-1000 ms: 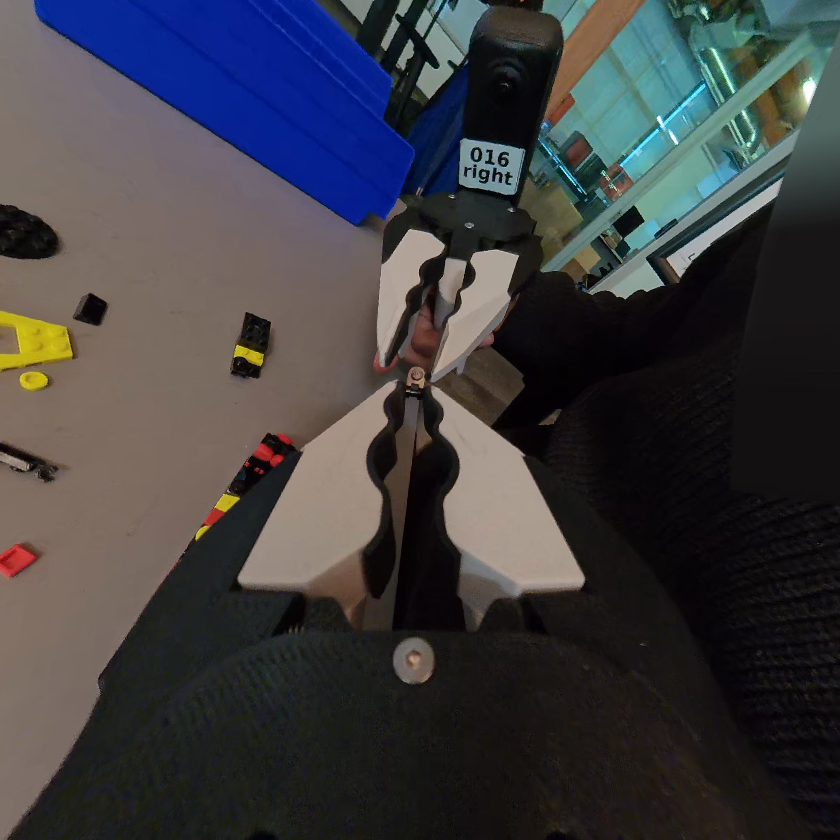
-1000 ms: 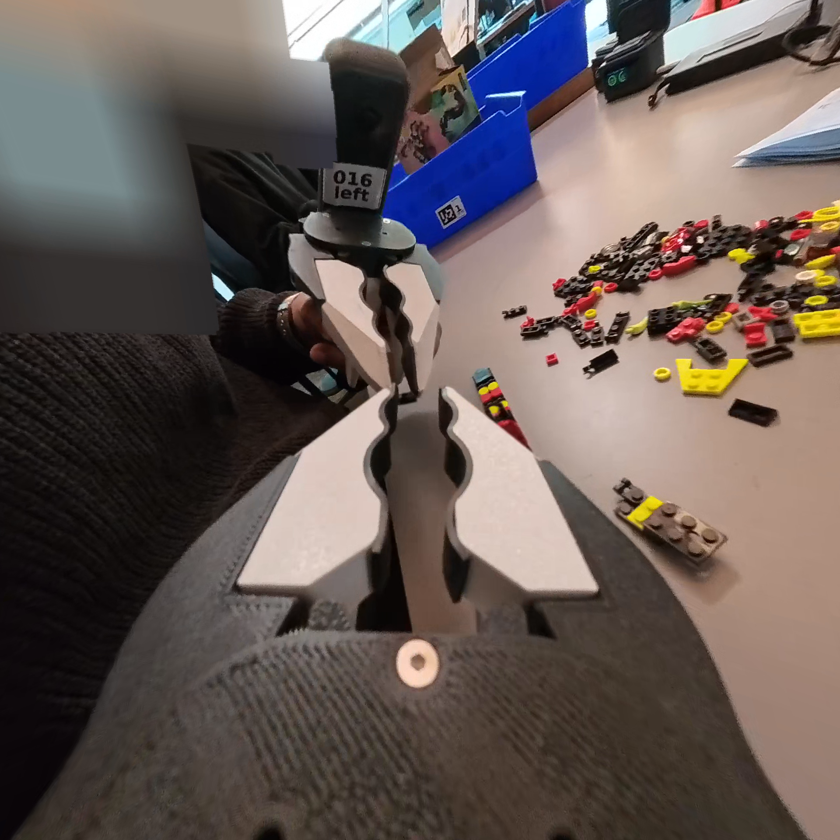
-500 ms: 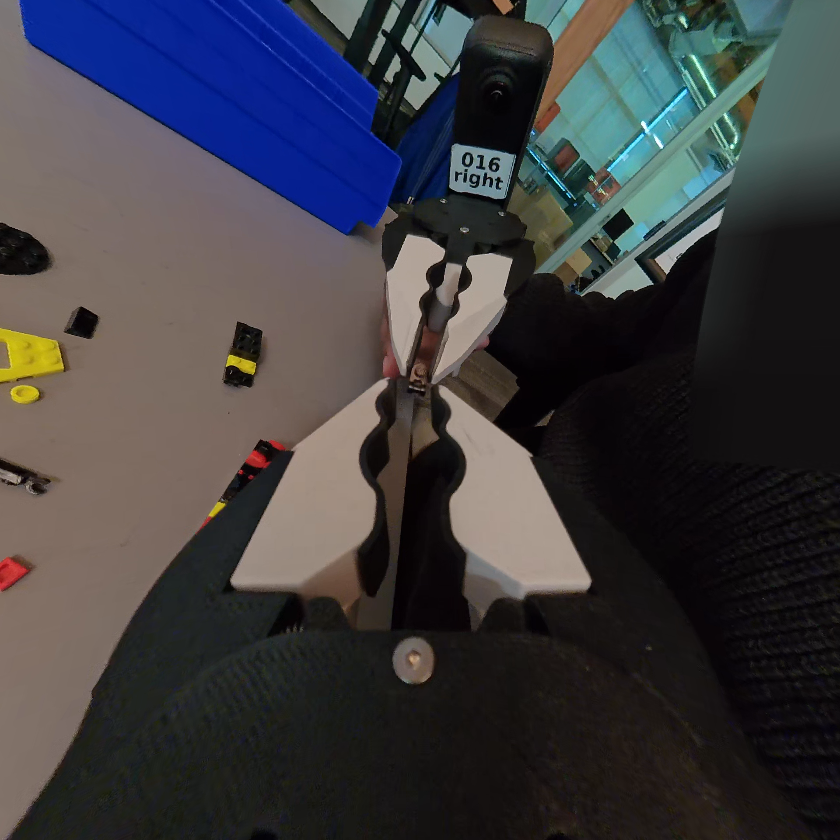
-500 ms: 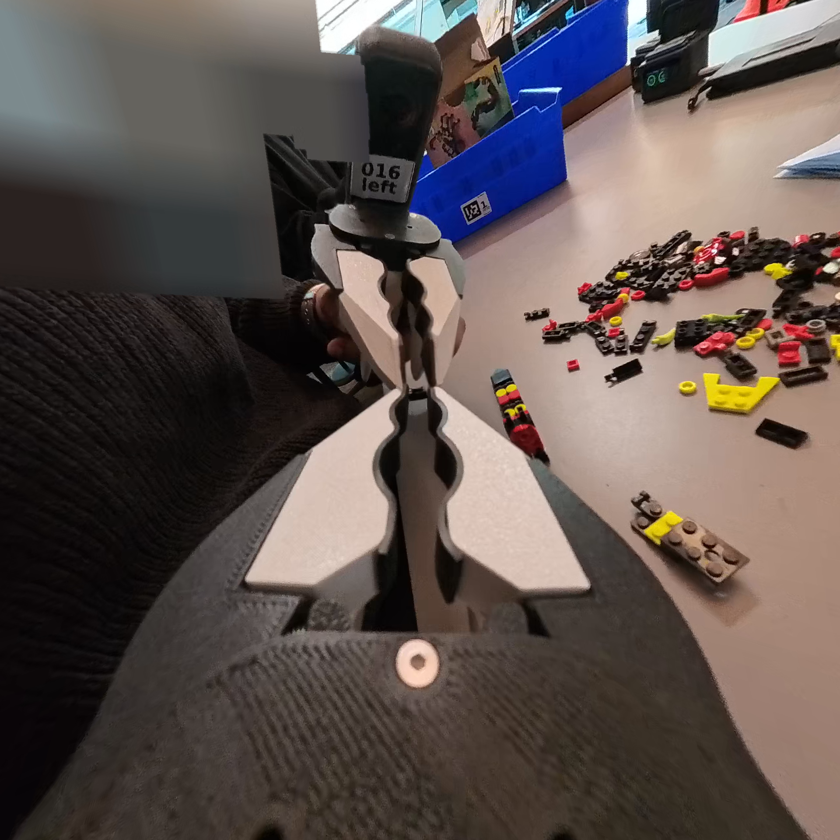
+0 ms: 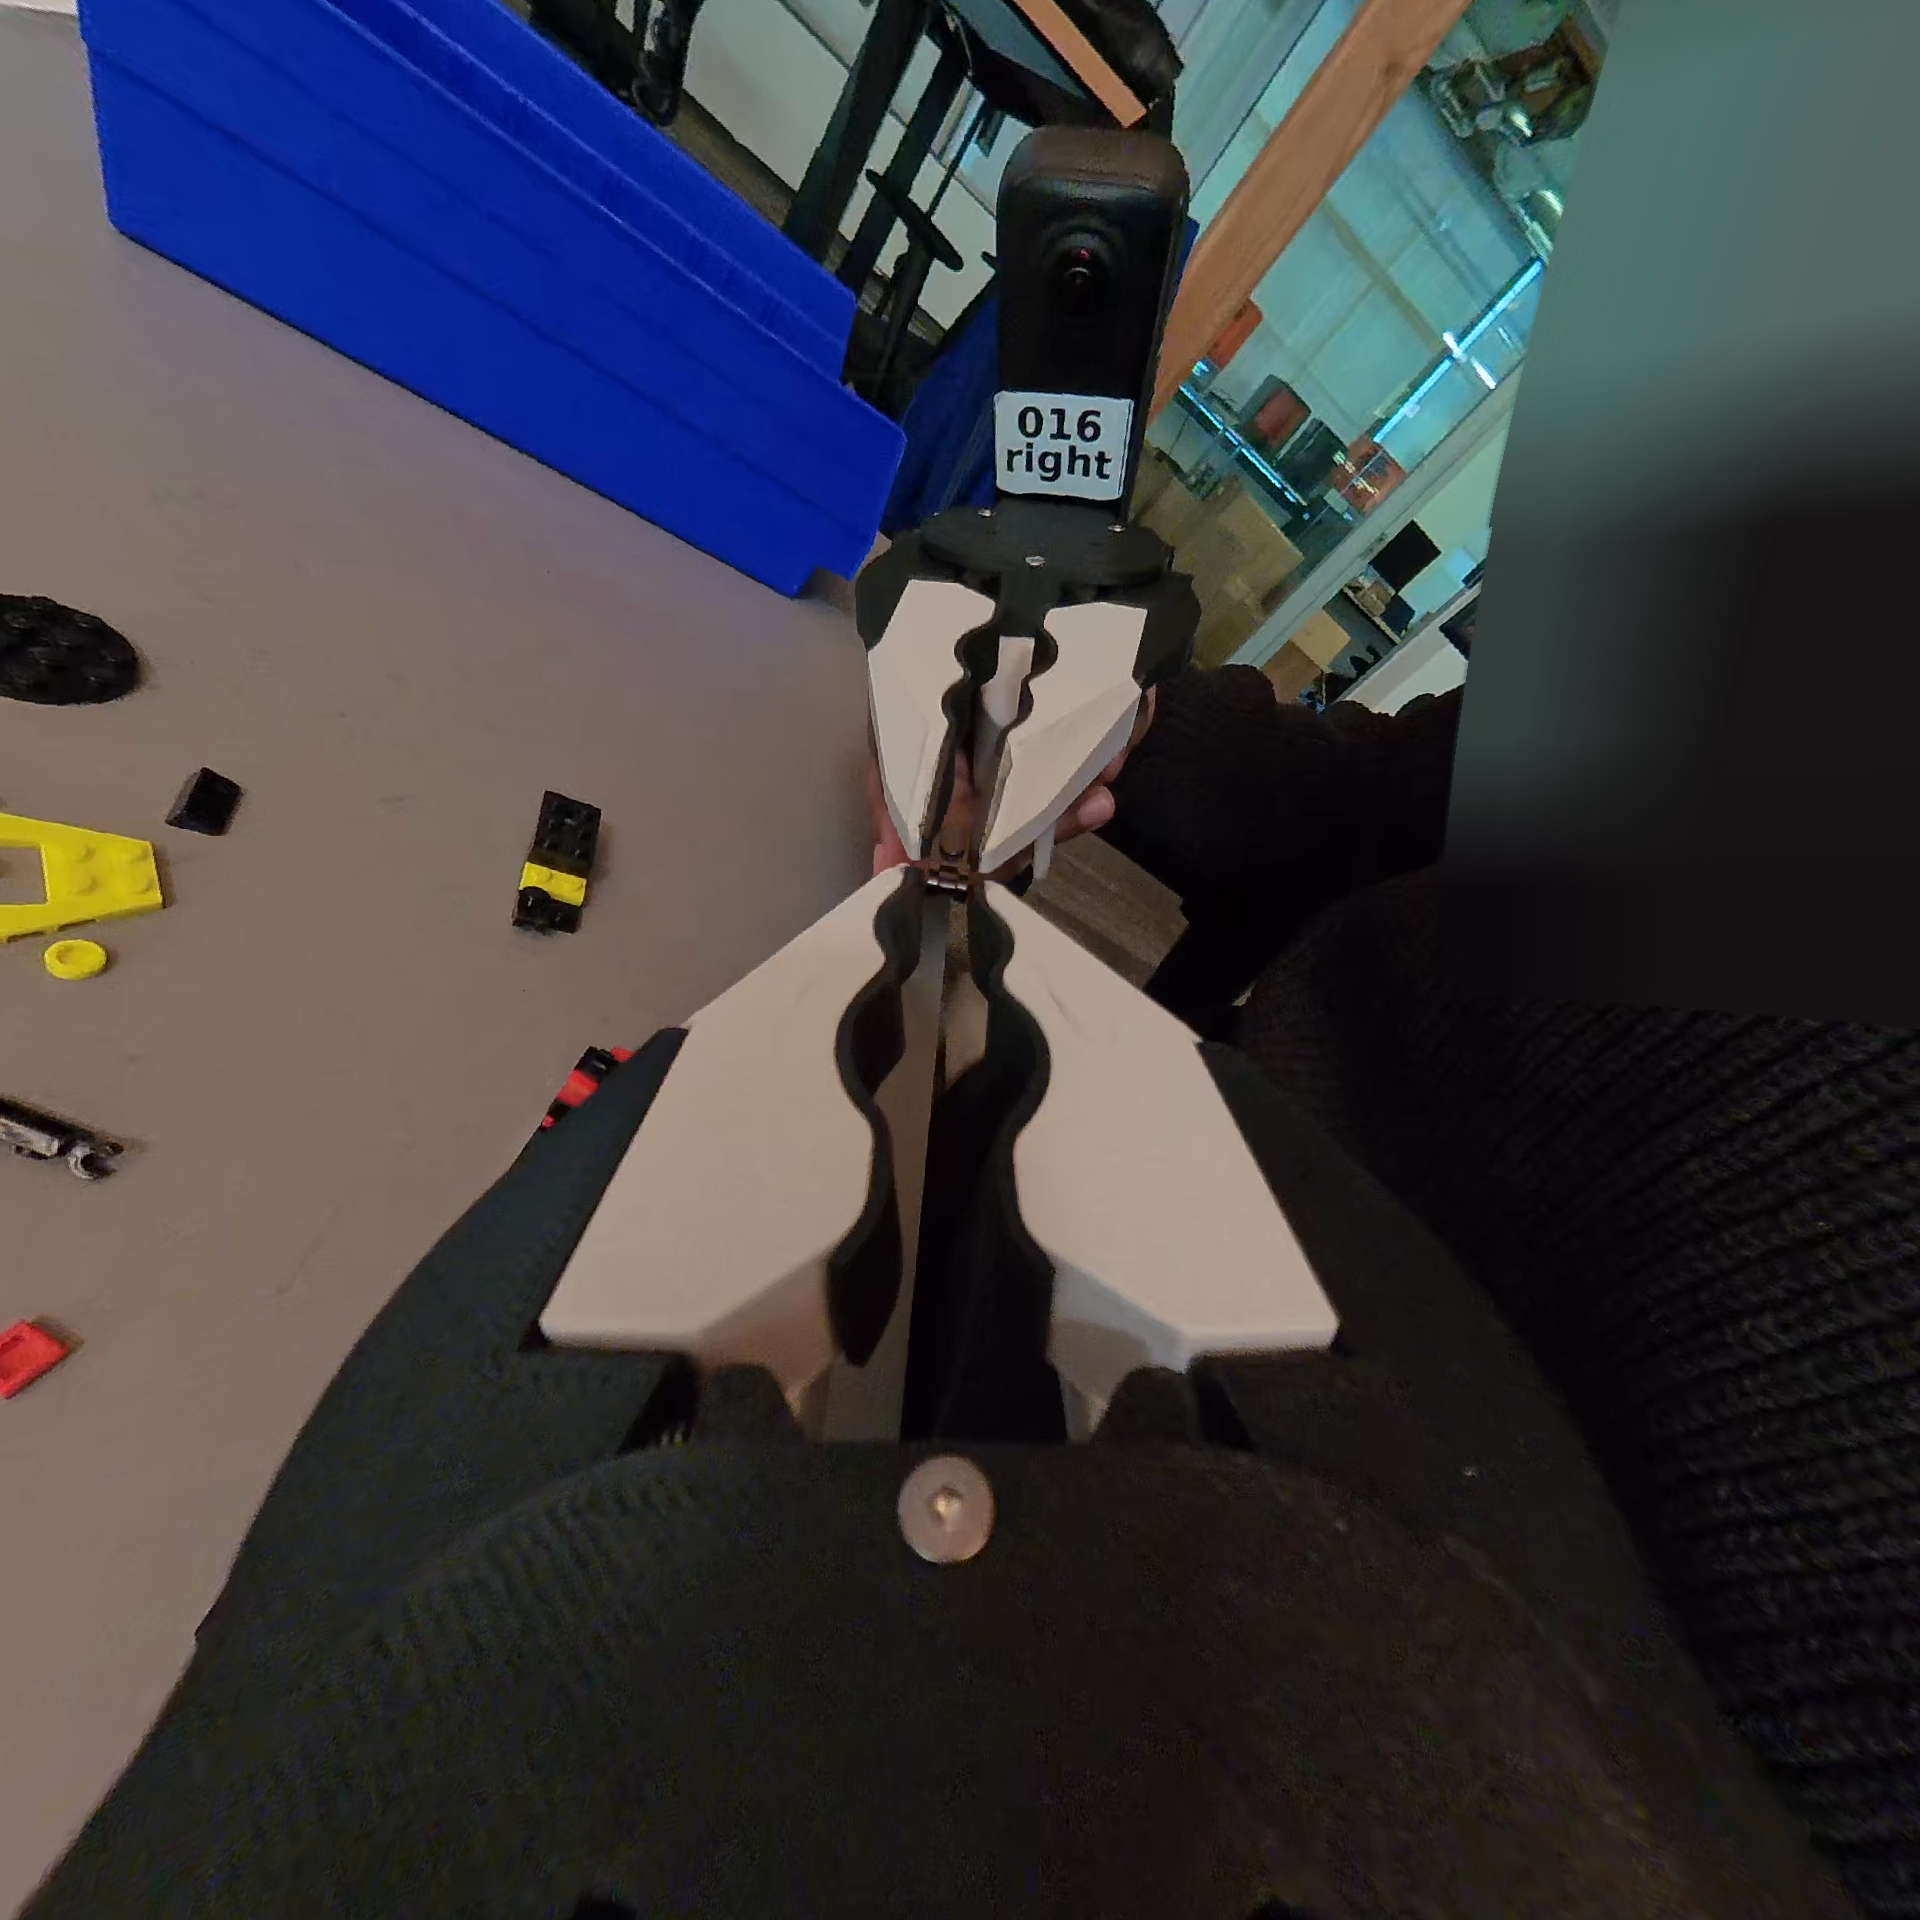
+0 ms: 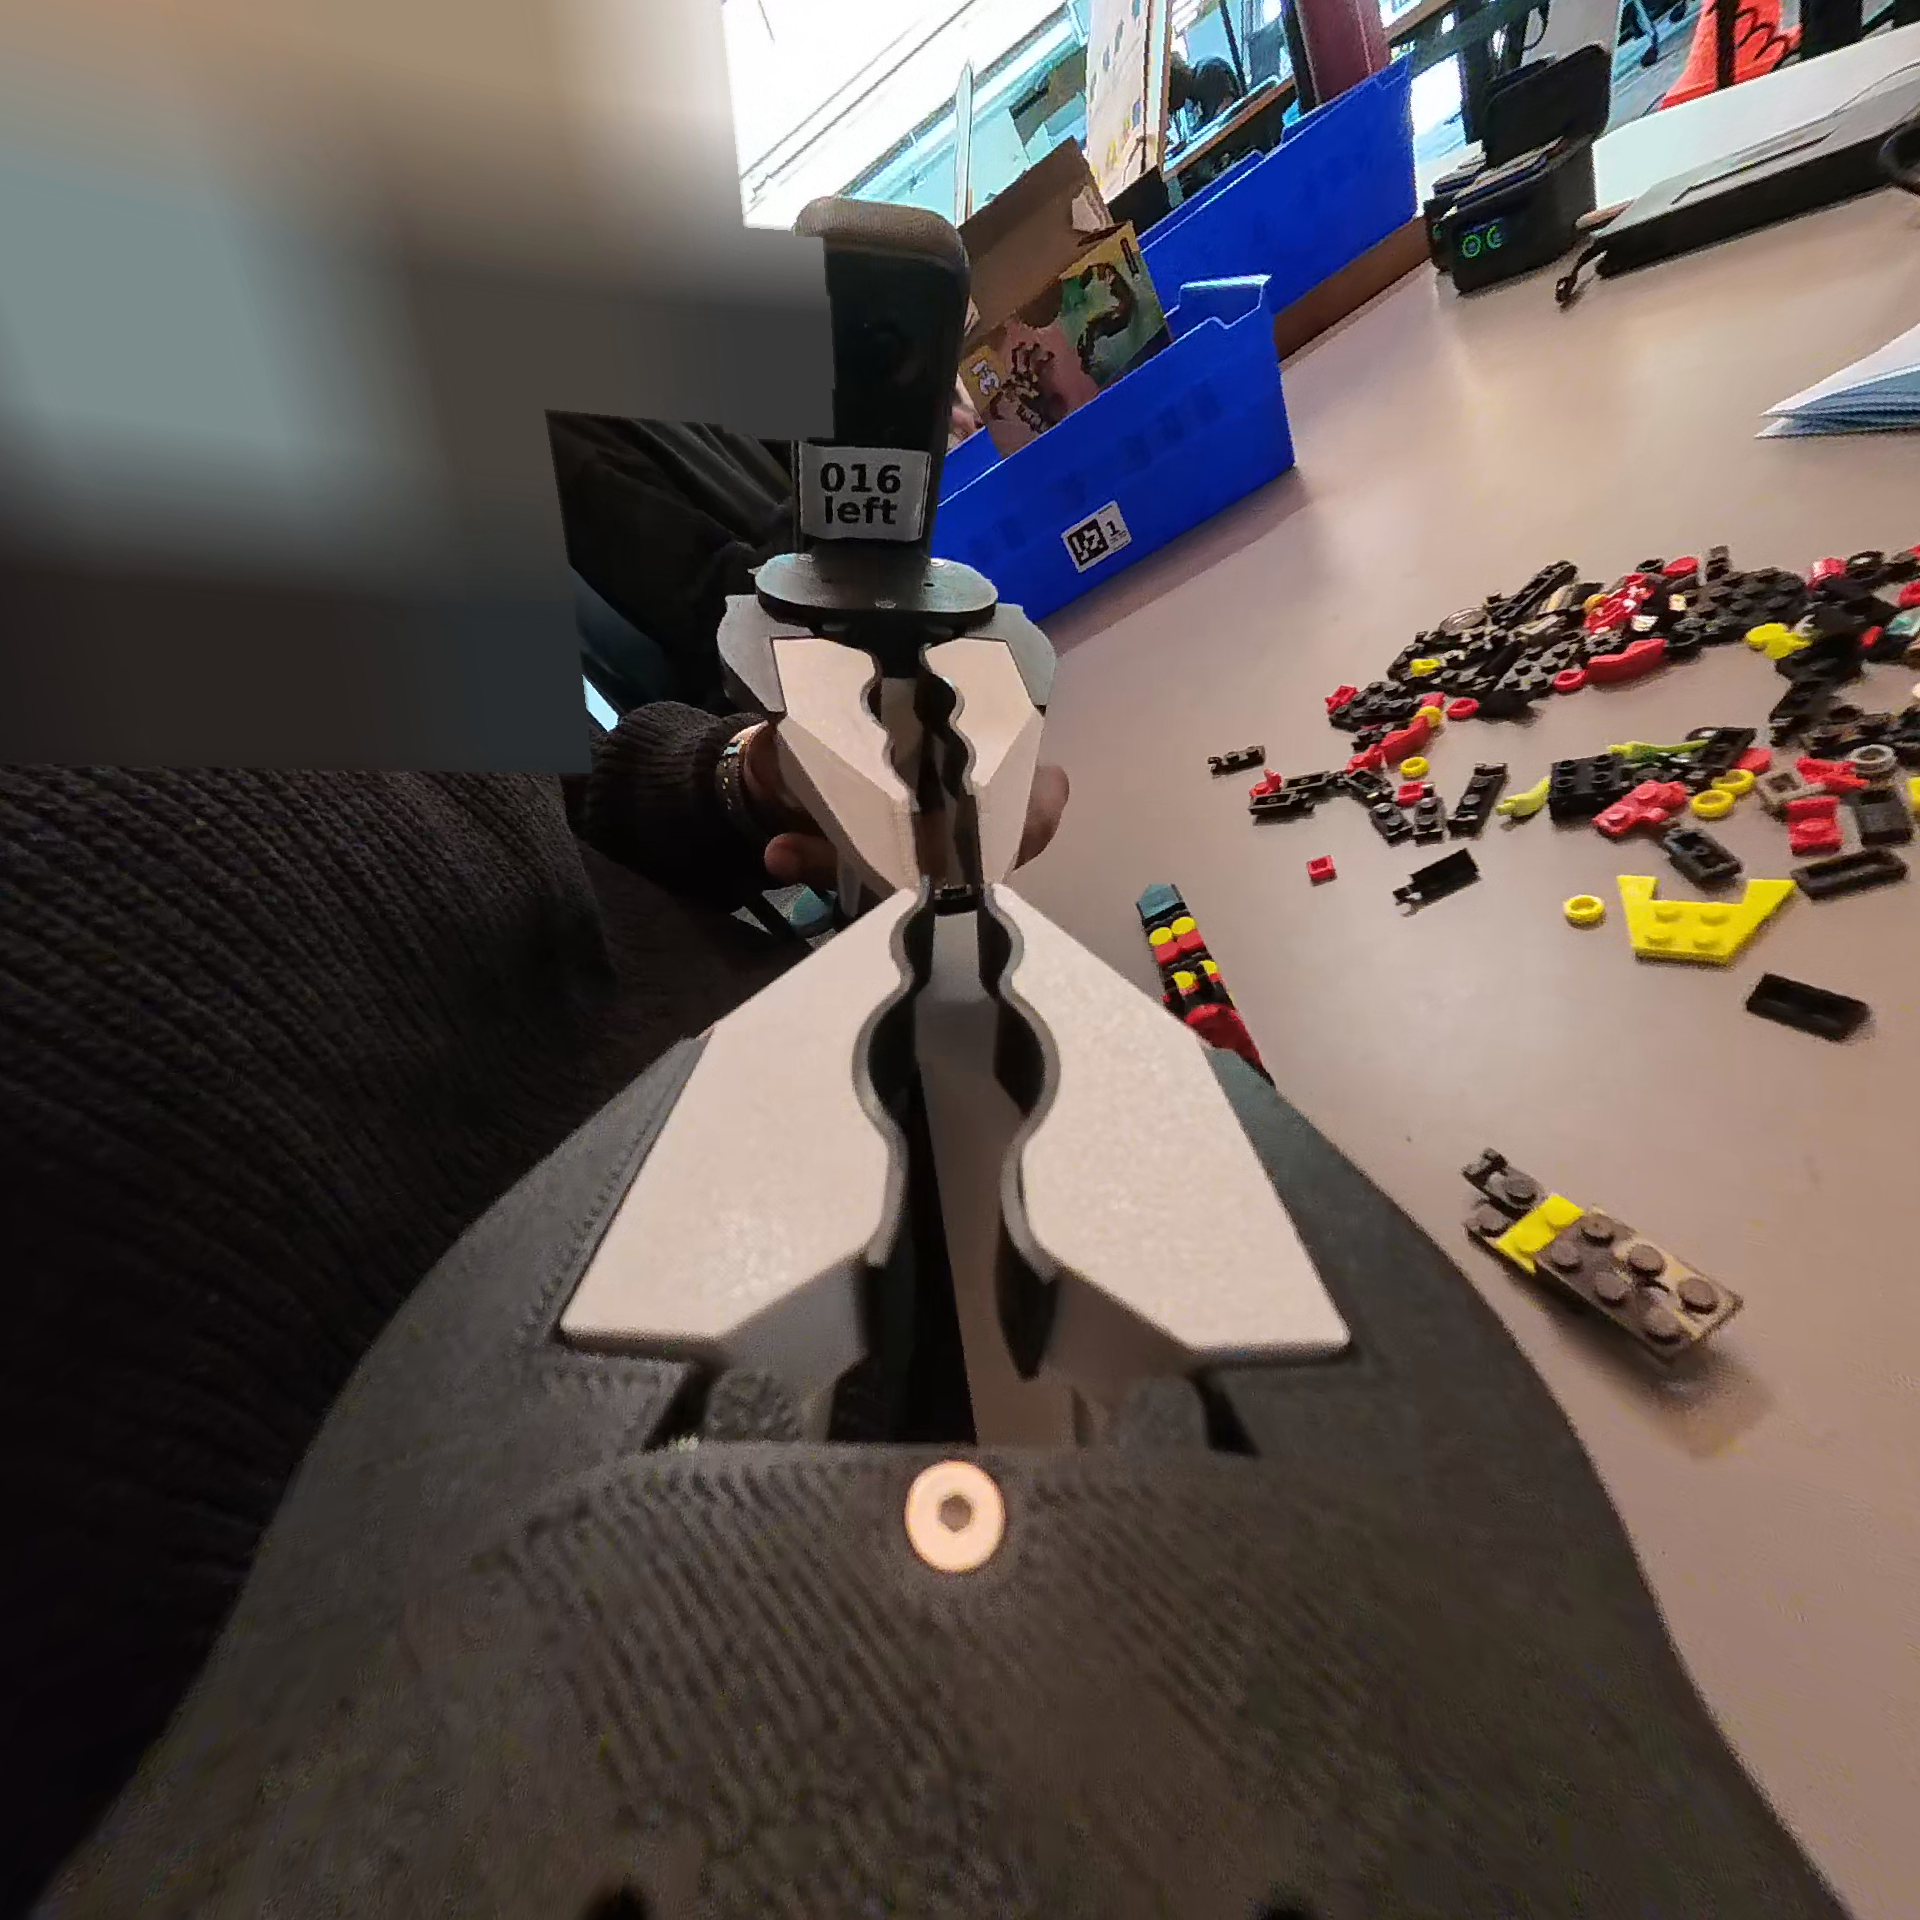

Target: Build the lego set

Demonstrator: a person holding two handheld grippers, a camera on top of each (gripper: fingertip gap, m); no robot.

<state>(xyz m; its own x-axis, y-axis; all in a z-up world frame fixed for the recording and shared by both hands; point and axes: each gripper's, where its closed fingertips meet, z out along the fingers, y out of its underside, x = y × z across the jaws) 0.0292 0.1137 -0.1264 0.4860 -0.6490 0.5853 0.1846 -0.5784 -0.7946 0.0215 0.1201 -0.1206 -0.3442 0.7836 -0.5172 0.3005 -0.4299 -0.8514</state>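
Observation:
My left gripper (image 5: pixel 945 891) and my right gripper (image 6: pixel 954 902) meet tip to tip in the air beside the table edge. Between the tips sits a small black lego piece (image 5: pixel 945 871), also in the right wrist view (image 6: pixel 954 891). Both pairs of fingers are closed on it. The right gripper (image 5: pixel 961 844) faces the left wrist view, and the left gripper (image 6: pixel 940 868) faces the right wrist view. A long black, red and yellow strip assembly (image 6: pixel 1195 977) lies on the table by my right gripper. A dark plate assembly with a yellow part (image 6: pixel 1600 1268) lies further right.
A pile of loose black, red and yellow pieces (image 6: pixel 1662 675) and a yellow wedge plate (image 6: pixel 1704 920) lie on the grey table. Blue bins (image 5: pixel 468 281) (image 6: pixel 1122 478) stand at the back. A black-yellow brick stack (image 5: pixel 558 862) lies near. A dark knitted sleeve fills the side.
My right gripper has closed from open onto the small piece held at my left gripper's tips. Both grippers have drawn together tip to tip.

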